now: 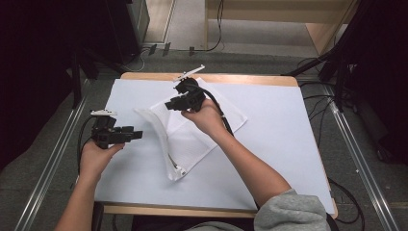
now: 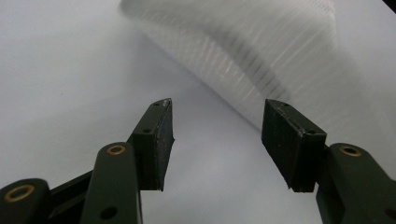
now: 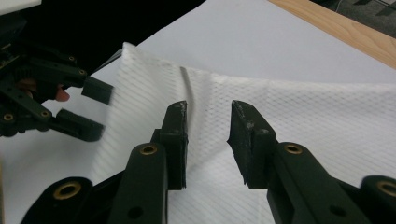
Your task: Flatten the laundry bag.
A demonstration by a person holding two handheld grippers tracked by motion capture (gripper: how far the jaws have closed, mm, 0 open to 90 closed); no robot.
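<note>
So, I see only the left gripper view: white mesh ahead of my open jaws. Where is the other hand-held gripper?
Observer: The right hand-held gripper is held above the far part of the mesh bag, jaws open, nothing between them.
Operator: Does mine touch the bag?
Observer: No. In the high view the left hand-held gripper stands apart from the bag's raised edge.
Operator: Where is the zipper?
Observer: What looks like the zipper pull lies at the bag's near corner.
</note>
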